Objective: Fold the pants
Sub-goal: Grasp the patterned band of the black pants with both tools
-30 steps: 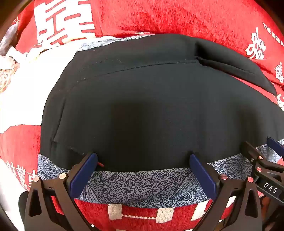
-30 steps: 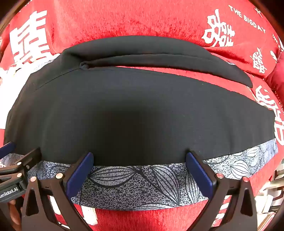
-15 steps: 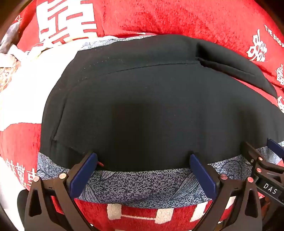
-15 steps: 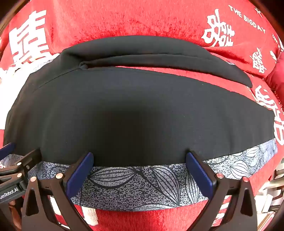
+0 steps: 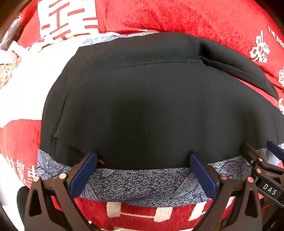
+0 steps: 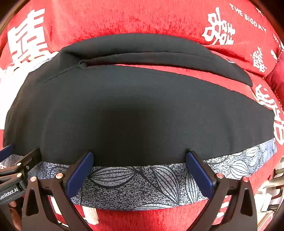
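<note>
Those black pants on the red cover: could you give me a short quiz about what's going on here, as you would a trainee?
1. True or false: the left gripper is shut on the black pants.
2. What pattern is on the grey band along the pants' near edge?
A. leaves
B. stripes
C. dots
3. Fill in: the pants lie on a ____ cover with white characters.

Key:
1. False; its jaws stand wide open, and so do those of the right gripper.
2. A
3. red
</note>
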A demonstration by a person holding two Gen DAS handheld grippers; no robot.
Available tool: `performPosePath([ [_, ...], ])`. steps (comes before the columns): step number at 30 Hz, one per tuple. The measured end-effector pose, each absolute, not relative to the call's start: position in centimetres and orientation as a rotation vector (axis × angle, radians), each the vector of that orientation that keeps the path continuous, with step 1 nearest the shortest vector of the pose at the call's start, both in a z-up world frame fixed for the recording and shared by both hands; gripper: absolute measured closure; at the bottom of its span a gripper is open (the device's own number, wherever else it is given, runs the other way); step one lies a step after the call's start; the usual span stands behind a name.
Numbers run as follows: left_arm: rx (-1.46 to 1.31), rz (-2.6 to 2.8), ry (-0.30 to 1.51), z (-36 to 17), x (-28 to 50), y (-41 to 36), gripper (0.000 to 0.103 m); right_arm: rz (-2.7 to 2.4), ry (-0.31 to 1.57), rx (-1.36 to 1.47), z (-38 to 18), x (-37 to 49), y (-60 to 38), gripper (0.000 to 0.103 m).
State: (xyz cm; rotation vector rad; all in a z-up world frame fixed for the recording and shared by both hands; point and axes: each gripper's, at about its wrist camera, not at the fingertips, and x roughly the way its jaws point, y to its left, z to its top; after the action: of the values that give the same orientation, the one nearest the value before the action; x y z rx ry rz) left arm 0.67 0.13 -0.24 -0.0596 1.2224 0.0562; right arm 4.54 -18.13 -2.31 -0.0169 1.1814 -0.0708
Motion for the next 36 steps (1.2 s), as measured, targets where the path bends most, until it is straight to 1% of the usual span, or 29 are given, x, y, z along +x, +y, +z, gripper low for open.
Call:
performPosePath([
  [4, -0.097, 0.057, 1.238, -0.64, 0.59, 0.82, 0.000, -0.071, 1.181, -0.017, -2.34, 4.57, -18.13, 0.000],
  [36, -0.094, 0.056, 1.237, -0.89, 0.82, 1.14, 0.000, -0.072, 1.169, -0.013, -2.33, 4.40, -17.97, 0.000],
])
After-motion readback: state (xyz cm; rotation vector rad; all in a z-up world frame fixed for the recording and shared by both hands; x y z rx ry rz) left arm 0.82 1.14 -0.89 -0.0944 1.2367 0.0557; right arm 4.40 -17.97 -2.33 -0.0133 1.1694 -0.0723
